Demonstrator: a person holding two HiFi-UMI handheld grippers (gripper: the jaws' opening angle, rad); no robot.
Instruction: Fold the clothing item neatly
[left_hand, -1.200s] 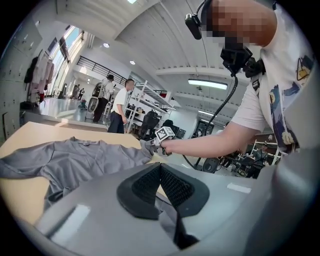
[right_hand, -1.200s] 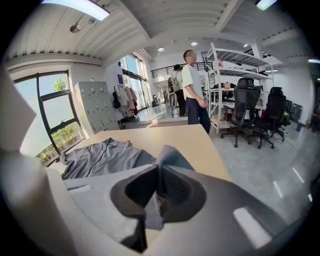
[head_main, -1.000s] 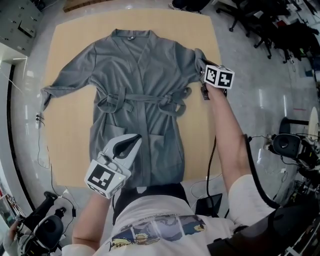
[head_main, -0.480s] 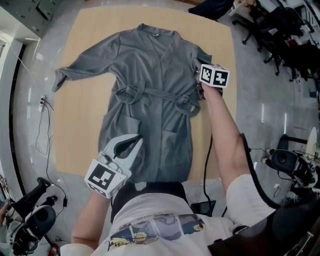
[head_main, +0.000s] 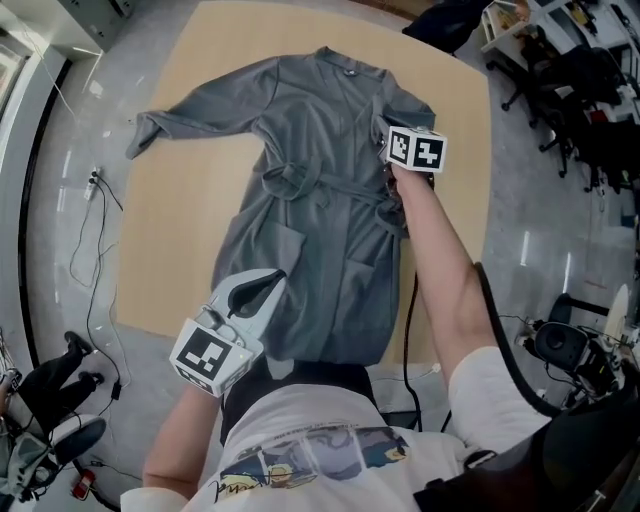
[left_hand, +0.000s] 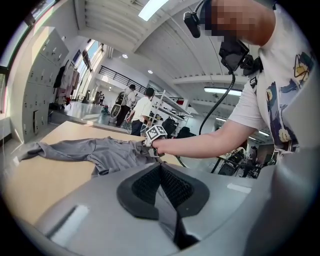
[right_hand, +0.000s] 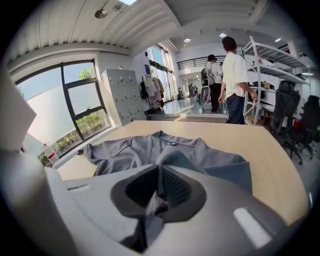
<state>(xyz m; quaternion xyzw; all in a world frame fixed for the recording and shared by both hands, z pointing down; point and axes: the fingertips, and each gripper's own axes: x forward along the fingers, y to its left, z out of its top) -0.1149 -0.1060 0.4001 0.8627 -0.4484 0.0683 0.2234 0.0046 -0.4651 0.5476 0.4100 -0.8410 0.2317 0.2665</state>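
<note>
A grey robe (head_main: 320, 200) lies face up on the tan table (head_main: 180, 230), belt tied and left sleeve (head_main: 190, 115) stretched out. My right gripper (head_main: 392, 178) is over the robe's right side by the belt. It is shut on a fold of the right sleeve, and grey cloth (right_hand: 159, 200) shows pinched between its pads. My left gripper (head_main: 272, 277) is low over the robe's lower left, near the hem. Its jaws are shut, with a thin strip of grey cloth (left_hand: 165, 200) between the pads. In the left gripper view the right gripper's marker cube (left_hand: 155, 134) rests at the robe's edge.
The table's near edge (head_main: 170, 330) runs just in front of the hem. Cables (head_main: 95, 260) lie on the floor at the left. Office chairs (head_main: 570, 90) stand at the far right. People stand by shelving (right_hand: 270, 65) beyond the table.
The right gripper has carried the sleeve fold inward over the robe's right side, towards the belt. The head view has swung, so table and robe now sit tilted in it. The left gripper stays shut.
</note>
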